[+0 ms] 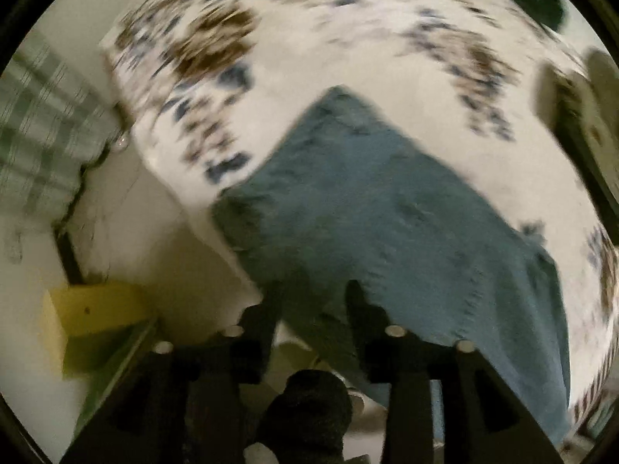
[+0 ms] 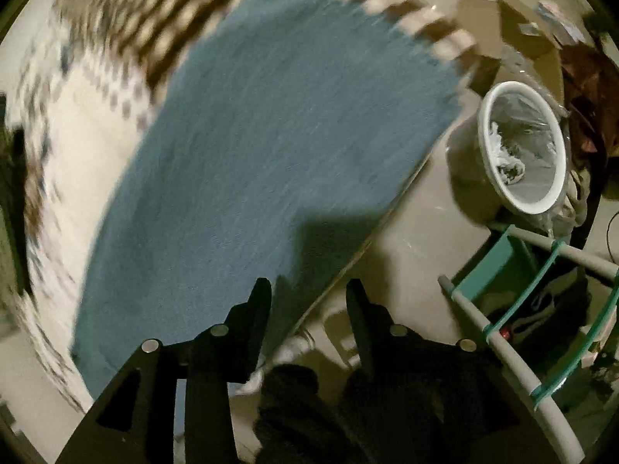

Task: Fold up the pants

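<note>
Blue pants (image 1: 379, 216) lie spread on a white patterned bedspread (image 1: 348, 50), reaching toward the bed's near edge. My left gripper (image 1: 315, 294) is open with its fingers right at the pants' near edge; the cloth sits between and under the tips. In the right wrist view the pants (image 2: 251, 147) fill the middle, blurred by motion. My right gripper (image 2: 309, 290) is open over the pants' lower right edge at the side of the bed, holding nothing.
A yellow block (image 1: 89, 309) sits low on the left by the floor. A green checked cloth (image 1: 38, 127) hangs at far left. A white bin (image 2: 522, 143) with a plastic liner and a teal-and-grey rack (image 2: 534, 270) stand right of the bed.
</note>
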Demonstrator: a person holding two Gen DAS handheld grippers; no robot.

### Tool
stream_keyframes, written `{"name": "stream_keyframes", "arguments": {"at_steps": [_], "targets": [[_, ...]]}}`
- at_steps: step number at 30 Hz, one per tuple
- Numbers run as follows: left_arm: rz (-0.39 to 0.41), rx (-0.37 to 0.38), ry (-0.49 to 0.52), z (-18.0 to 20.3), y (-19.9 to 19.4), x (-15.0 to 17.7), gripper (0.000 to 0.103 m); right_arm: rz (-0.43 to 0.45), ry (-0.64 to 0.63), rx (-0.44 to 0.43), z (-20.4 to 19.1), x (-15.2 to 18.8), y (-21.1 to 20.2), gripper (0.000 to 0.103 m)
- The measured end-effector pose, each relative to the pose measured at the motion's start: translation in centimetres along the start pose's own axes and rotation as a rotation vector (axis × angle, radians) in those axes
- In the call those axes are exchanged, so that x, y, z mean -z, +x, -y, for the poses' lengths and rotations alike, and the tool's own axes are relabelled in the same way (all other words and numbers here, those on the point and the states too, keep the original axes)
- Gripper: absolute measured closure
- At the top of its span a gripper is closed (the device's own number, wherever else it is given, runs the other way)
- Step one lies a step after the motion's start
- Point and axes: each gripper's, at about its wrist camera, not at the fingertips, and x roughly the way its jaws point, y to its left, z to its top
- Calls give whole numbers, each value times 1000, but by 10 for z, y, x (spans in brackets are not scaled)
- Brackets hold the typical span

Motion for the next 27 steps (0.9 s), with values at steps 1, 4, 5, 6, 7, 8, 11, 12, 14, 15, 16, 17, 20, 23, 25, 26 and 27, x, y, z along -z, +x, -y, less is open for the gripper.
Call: {"name": "stream_keyframes", "arguments": {"at_steps": [1,4,5,6,7,8,11,12,14,15,16,17,20,23,25,26,27], "targets": [[9,15,25,11,-4,2,41,32,20,-15,9,-7,-10,57],[12,65,131,59,-3,15,26,124,64,-35,31,-35,-31,55],[4,79,164,71,0,20,26,139,71,-31,32,-42,-34,55],[-5,89,194,84,3,24,26,167,81,-9,39,-54,-37,55],[-5,96,232,103,7,31,26,187,86,5,41,-62,-39,54],[-5,98,271,120,11,39,26,198,88,14,41,-72,-40,53],[-15,102,341,152,20,52,26,142,98,13,47,-97,-21,53],[-21,102,360,162,22,56,26,111,97,11,49,-101,-12,53],[-35,98,399,182,27,63,26,111,45,63,47,-103,-6,67],[-44,90,421,191,29,66,26,106,11,118,47,-102,-2,68],[-49,84,433,196,29,68,26,100,-1,151,48,-102,-1,68],[-56,77,445,201,30,70,26,100,-5,182,47,-100,-2,68],[-74,82,472,218,28,73,26,113,-51,262,24,-91,-24,66],[-52,90,524,240,21,74,26,133,-110,121,-16,-81,-49,52],[-36,96,550,254,17,73,26,180,-185,110,-42,-88,-55,48],[-32,103,556,261,16,72,26,194,-217,125,-53,-95,-54,47],[-35,112,558,268,15,72,26,205,-228,138,-59,-101,-53,46]]}}
